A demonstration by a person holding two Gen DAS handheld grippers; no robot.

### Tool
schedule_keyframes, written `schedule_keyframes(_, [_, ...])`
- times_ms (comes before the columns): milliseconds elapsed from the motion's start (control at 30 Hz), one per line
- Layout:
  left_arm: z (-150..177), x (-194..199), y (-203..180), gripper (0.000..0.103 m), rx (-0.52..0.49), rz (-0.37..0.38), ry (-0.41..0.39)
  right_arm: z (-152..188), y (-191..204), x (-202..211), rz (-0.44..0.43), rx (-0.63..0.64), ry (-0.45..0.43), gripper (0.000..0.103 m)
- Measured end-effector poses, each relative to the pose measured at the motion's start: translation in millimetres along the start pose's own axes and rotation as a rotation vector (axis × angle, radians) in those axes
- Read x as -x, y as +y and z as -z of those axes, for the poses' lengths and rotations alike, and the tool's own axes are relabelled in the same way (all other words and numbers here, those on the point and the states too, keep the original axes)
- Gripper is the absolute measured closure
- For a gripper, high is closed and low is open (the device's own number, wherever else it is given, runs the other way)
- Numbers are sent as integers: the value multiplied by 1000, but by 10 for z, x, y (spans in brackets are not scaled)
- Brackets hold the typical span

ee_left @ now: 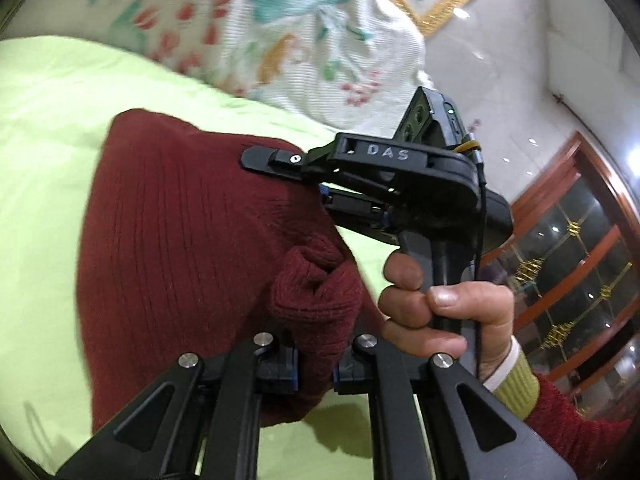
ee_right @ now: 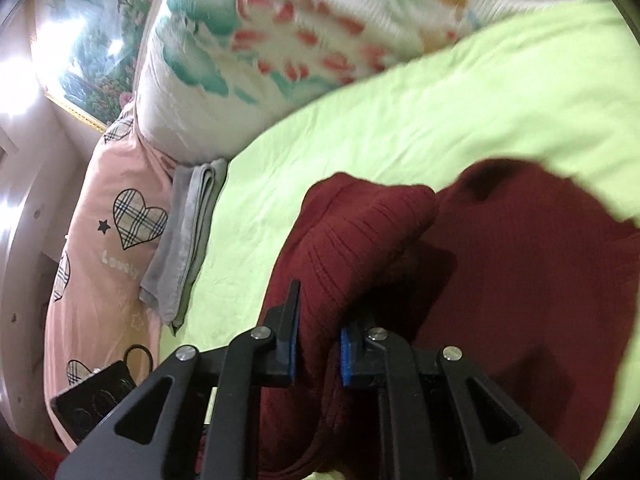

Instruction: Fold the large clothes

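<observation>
Both my grippers grip maroon sweater (ee_left: 180,240) over green bed sheet (ee_left: 48,128), center frame: left gripper (ee_left: 315,372) jaws pinch cuff, right gripper (ee_right: 316,356) jaws clamp ribbed fold, lifting edge for fold.

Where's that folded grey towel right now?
In the right wrist view the folded grey towel lies at left on the green sheet's edge, between the pink heart-print pillow and the dark red sweater, below the floral quilt.

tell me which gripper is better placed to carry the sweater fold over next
Probably right: the right gripper grips a thick fold of the maroon sweater; the left gripper pinches only a bunched cuff.
</observation>
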State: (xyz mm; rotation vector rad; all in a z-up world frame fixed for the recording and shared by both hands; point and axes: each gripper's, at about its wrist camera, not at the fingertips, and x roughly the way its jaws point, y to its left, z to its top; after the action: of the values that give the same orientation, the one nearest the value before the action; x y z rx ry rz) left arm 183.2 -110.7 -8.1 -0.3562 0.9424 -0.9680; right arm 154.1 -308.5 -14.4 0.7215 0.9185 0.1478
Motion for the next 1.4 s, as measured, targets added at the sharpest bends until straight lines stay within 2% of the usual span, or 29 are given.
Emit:
schedule_keyframes(167, [-1,-414,-235,93,-19,54,56,-24,-293,380,96,-6,-45,87])
schedule_keyframes(300, [165,-774,-370,93,-64,64,132,130,-785,401,170,-93,-14,88])
schedule_keyframes(400, [195,-865,-501,93,-87,70,146,158,-908,449,157,-118,-24,88])
schedule_keyframes(600, [88,-905,-606,93,-104,89,129,25,-766,690,122,-75,-105,89])
schedule_keyframes(733, [205,-1083,-551,93,-111,56,178,116,-942,570,184,-97,-63,89])
schedule_keyframes(833, [274,-1210,-516,93,-117,26,214,213,-1109,518,194,-128,-49,89])
schedule_keyframes(967, [303,-1021,-500,89,-103,45,212,248,-1166,554,175,-148,-68,90])
schedule_keyframes(1167, [503,-294,-354,89,-72,35,169,244,-1085,564,203,-125,-64,89])
schedule_keyframes(1267, [557,8,-188,89,-28,3,142,249,-1063,591,226,-125,-84,90])
schedule_keyframes(1400, [440,336,132,88,34,-49,76,241,-997,722,210,-125,-130,92])
